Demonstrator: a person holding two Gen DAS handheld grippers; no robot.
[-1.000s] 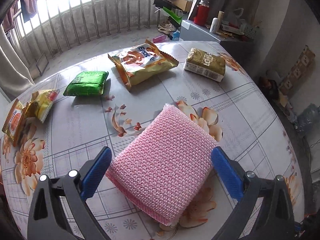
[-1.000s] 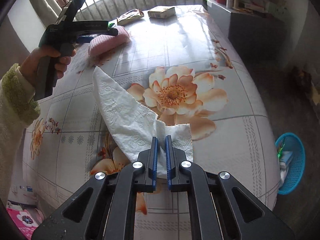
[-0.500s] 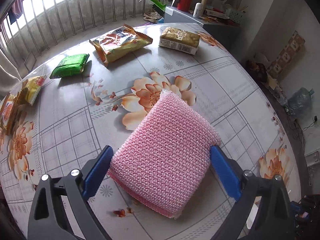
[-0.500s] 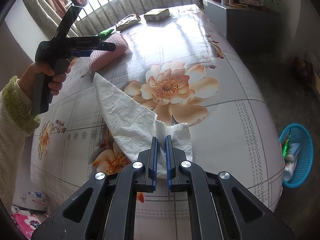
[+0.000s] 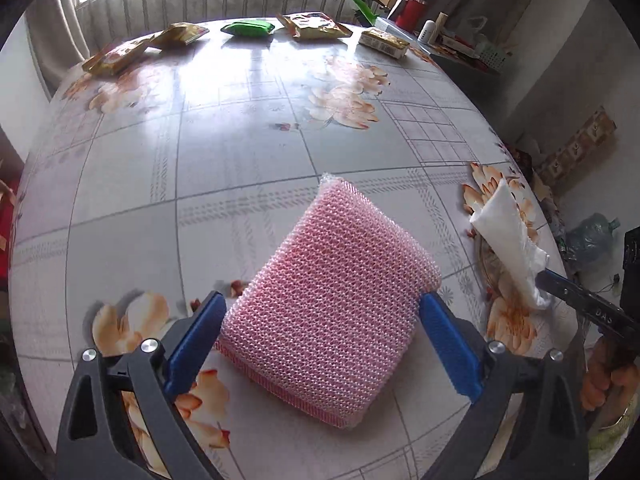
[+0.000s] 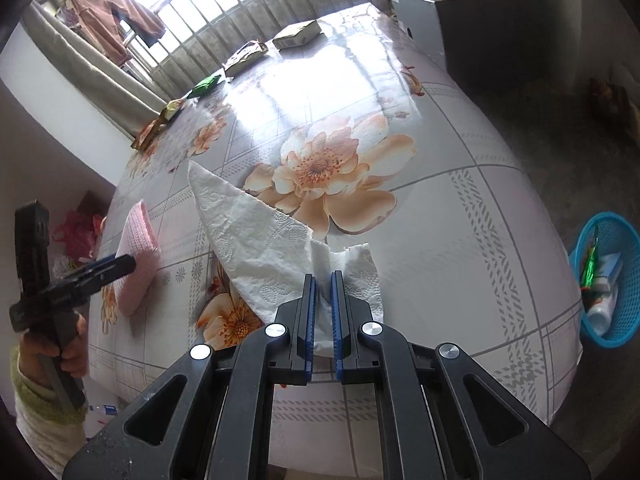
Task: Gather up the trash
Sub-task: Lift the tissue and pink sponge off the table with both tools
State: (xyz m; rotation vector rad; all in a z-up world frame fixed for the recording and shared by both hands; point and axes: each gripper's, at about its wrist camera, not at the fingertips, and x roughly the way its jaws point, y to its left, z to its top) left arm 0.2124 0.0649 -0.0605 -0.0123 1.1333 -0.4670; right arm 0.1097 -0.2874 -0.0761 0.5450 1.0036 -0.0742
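Left gripper (image 5: pixel 322 344): jaws spread wide, blue pads pressing both sides of the pink scrub sponge (image 5: pixel 330 300), which is clamped between them. Change over the last second: this gripper has travelled back across the table with the sponge, away from the snack packets. A second ago they lay just beyond the fingertips; now they sit far ahead at the window edge, and the tissue has come into view to its right. Reading: sponge is being brought toward the near edge.

Right gripper (image 6: pixel 322 312): jaws nearly together, pinching the near end of the white tissue (image 6: pixel 256 236); the rest trails ahead and left onto the floral table (image 6: pixel 460 208). Grip unchanged; hand has barely shifted. Blue basket (image 6: pixel 612 280) stands on the floor to its right, below the table edge, already holding some items. Likely destination for the tissue.

Count:
- sponge: 1
- tissue: 1
- green packet (image 5: pixel 248 27): 1
- yellow/orange packets (image 5: pixel 316 26): 3
- gold box (image 5: pixel 384 42): 1
- basket: 1
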